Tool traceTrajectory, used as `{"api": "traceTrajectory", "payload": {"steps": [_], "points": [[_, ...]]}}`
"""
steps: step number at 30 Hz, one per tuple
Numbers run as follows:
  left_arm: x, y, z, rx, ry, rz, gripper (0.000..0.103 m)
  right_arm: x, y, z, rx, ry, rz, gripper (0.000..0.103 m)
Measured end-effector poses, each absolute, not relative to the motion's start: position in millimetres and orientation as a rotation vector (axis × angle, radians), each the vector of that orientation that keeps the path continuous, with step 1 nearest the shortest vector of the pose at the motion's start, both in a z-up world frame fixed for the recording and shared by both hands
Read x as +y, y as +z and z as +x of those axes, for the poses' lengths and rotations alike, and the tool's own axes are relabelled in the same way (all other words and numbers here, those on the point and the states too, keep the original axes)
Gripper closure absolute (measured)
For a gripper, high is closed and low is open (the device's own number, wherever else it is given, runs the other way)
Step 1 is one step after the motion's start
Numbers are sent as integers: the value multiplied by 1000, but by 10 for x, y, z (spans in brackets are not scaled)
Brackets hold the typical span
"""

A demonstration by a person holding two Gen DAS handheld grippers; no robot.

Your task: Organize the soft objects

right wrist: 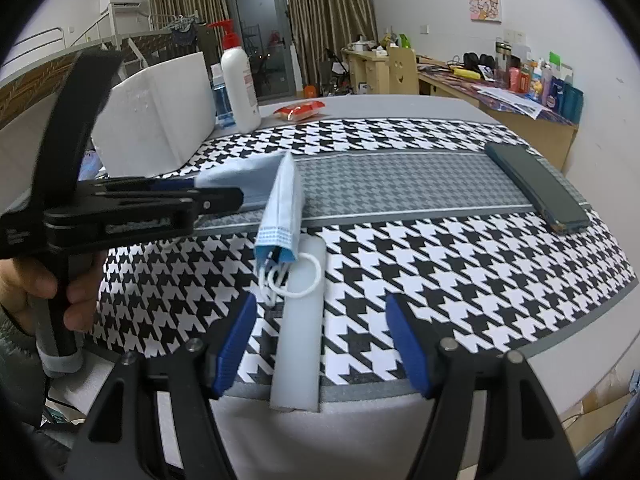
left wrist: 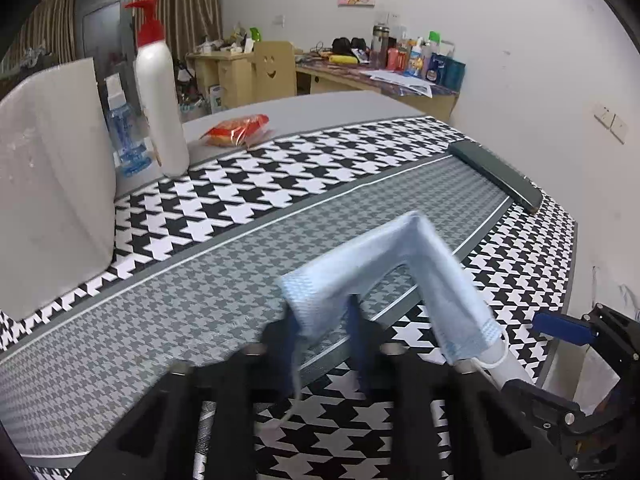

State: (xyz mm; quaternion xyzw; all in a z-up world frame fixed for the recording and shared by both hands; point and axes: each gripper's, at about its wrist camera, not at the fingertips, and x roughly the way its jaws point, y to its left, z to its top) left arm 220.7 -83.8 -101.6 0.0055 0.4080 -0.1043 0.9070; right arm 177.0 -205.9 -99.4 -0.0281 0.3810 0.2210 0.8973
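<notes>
Left wrist view: the left claw (left wrist: pixel 324 320) is pinched nearly shut on one end of the blue face mask (left wrist: pixel 404 264), folded and drooping over the bench (left wrist: pixel 200 288); featherlight and floppy, so I'd grip the pleated edge, not the ear loops (right wrist: pixel 298 276); right claw (right wrist: pixel 320 340) gapes wide and empty.

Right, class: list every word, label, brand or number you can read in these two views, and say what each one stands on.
Nothing here reads clearly.
Left tongs, raised lettering on the body: blurred, unreadable.
White pump bottle, red print on the label: too small.
Blue bottle, label: too blurred.
Red packet, print: unreadable.
Desk containers, labels: too small.
</notes>
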Motion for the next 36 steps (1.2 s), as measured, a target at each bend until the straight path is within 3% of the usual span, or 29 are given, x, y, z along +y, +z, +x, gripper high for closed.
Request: {"api": "traceTrajectory", "payload": {"steps": [4, 14, 20, 32, 36], "points": [[-831, -989, 2183, 821, -225, 6, 99, -2066, -1003, 1766, 793, 458, -60, 32], [-719, -705, 1993, 727, -205, -26, 100, -2014, -967, 1712, 788, 450, -86, 32], [-657, -536, 1864, 673, -188, -32, 100, -1970, -988, 1697, 811, 453, -104, 51], [-502, -340, 1702, 623, -160, -39, 100, -1900, -1023, 1649, 829, 456, -141, 78], [-476, -311, 1673, 617, -158, -51, 100, -1889, -1018, 1632, 834, 451, -137, 81]]}}
